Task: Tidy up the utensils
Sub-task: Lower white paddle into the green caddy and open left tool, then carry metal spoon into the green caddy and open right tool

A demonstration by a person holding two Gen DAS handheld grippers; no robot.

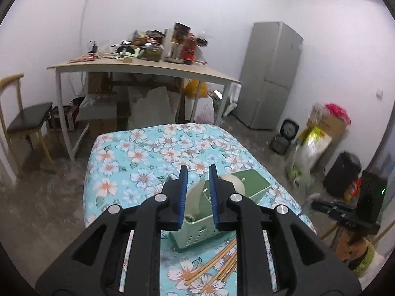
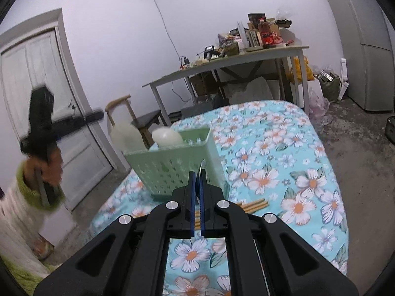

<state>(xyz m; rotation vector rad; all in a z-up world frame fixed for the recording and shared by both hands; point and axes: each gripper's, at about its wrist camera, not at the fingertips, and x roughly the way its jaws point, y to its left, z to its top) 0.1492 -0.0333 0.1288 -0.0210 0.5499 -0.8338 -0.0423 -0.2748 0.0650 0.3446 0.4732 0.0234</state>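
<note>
A pale green perforated basket [image 1: 197, 234] stands on the floral-covered table [image 1: 138, 162], with two white spoons [image 1: 196, 196] leaning inside it. My left gripper [image 1: 197, 169] hovers over the basket, open, with nothing between its blue pads. Loose wooden chopsticks [image 1: 214, 264] lie on the cloth in front of the basket. In the right wrist view the basket [image 2: 170, 165] sits just ahead. My right gripper [image 2: 197, 174] is shut on a thin metal utensil [image 2: 203, 165], seen edge-on, with its tip near the basket's near wall. Chopsticks [image 2: 254, 204] lie to its right.
A dark green box [image 1: 249, 185] lies behind the basket. A person's hand [image 2: 53, 162] in a green-cuffed sleeve shows blurred at the left. Beyond are a cluttered desk [image 1: 148, 67], a wooden chair [image 1: 27, 120], a grey fridge [image 1: 271, 74] and bags on the floor [image 1: 318, 133].
</note>
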